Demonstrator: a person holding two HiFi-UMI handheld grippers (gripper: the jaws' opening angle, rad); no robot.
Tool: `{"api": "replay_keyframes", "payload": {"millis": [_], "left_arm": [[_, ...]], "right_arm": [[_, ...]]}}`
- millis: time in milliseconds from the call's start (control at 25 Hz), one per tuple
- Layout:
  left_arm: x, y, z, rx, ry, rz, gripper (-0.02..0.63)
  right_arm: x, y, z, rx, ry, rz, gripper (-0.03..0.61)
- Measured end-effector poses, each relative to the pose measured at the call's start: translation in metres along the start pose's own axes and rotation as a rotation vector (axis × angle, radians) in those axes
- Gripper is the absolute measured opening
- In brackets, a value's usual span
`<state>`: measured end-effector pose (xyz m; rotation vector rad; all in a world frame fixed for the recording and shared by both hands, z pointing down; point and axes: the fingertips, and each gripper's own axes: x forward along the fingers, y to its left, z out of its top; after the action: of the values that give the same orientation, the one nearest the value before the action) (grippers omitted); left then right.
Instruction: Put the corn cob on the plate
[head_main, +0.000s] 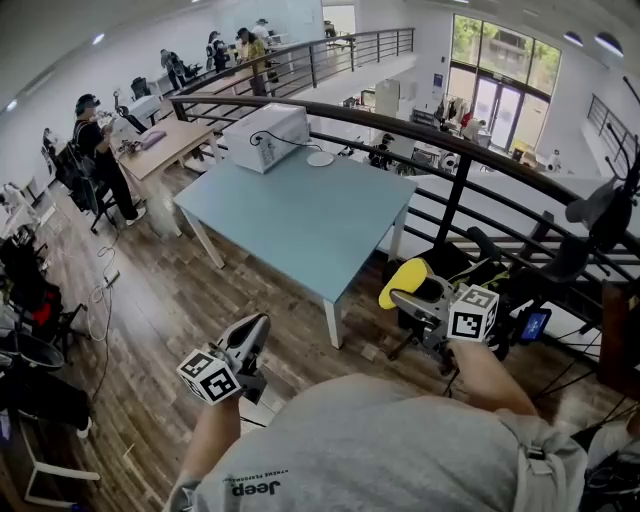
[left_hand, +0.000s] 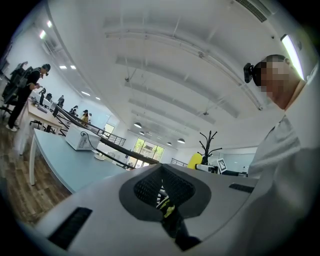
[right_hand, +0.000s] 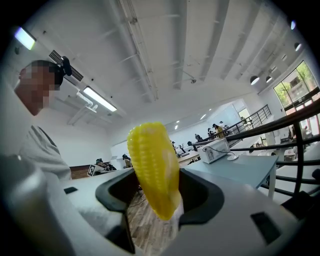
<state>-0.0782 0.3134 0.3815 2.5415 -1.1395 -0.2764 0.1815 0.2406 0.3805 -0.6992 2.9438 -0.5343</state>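
Note:
A yellow corn cob (right_hand: 152, 160) stands upright between the jaws of my right gripper (right_hand: 156, 172), which is shut on it. In the head view that gripper (head_main: 418, 292) is at the lower right, off the table's near corner, with the cob (head_main: 403, 279) sticking out at its tip. A small white plate (head_main: 320, 158) lies at the far edge of the light blue table (head_main: 300, 225); the plate (right_hand: 232, 157) also shows small in the right gripper view. My left gripper (head_main: 250, 338) hangs over the wooden floor at the lower left, jaws together and nothing in them (left_hand: 162, 175).
A white box (head_main: 265, 137) with a cable stands on the table's far corner, next to the plate. A black railing (head_main: 470, 160) runs behind the table and to its right. Black chairs (head_main: 560, 270) stand at the right. People work at desks (head_main: 165, 145) at the far left.

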Motion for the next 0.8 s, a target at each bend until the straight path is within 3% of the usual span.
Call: {"api": "replay_keyframes", "payload": {"millis": [400,800], "left_arm": [[0.072,-0.037,-0.012,0.034,0.008,0.022,0.018],[0.12,-0.055,-0.029,0.02,0.04,0.031,0.018]], "right_arm": [[-0.035,-0.042,0.021,-0.044,0.017,0.037,0.261],[-0.049,-0.072,0.018,-0.013,0.028,0.074,0.261]]}}
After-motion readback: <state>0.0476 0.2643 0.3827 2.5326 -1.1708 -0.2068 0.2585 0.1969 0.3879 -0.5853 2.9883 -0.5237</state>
